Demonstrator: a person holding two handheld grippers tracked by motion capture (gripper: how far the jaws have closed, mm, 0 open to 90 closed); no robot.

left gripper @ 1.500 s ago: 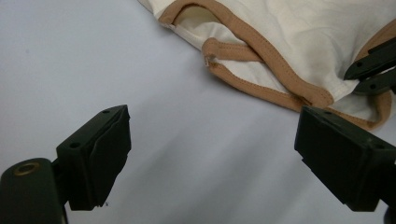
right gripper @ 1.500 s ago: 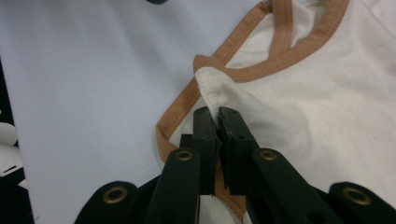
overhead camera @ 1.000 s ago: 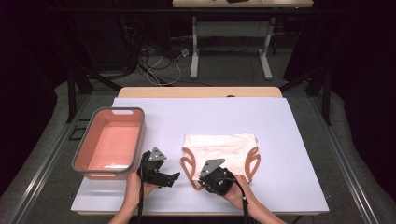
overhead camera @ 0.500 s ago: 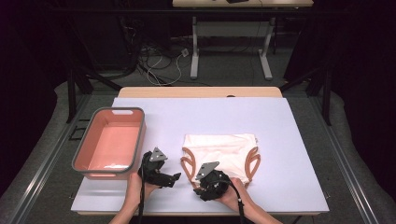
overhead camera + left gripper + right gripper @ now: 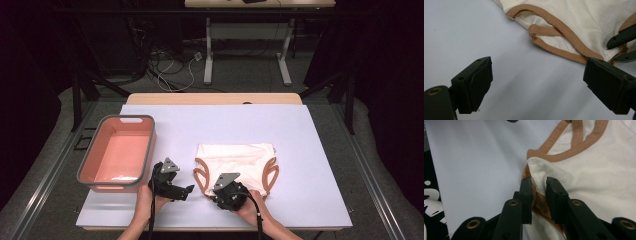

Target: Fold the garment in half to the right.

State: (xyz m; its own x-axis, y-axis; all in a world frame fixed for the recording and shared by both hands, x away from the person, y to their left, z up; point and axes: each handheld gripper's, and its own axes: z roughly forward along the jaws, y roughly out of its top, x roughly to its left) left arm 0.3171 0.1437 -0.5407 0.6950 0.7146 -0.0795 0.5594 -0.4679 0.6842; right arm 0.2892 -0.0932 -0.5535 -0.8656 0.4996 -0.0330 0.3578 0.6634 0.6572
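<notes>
While pinched: garment (image 5: 599,177) in right gripper (image 5: 539,182).

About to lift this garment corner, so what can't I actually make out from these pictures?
- Garment near corner: high view, covered by the right gripper.
- Right gripper grip: its jaws have just been closing around the hem; pad contact is unclear in the right gripper view.
- Basin floor: high view, near wall hides its front strip.

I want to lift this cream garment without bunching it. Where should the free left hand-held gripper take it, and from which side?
Grip the tan-trimmed corner of the garment nearest the left hand-held gripper, coming in from the bare table side. There the trim folds over on itself and lies at the edge, so open jaws could likely straddle it.
</notes>
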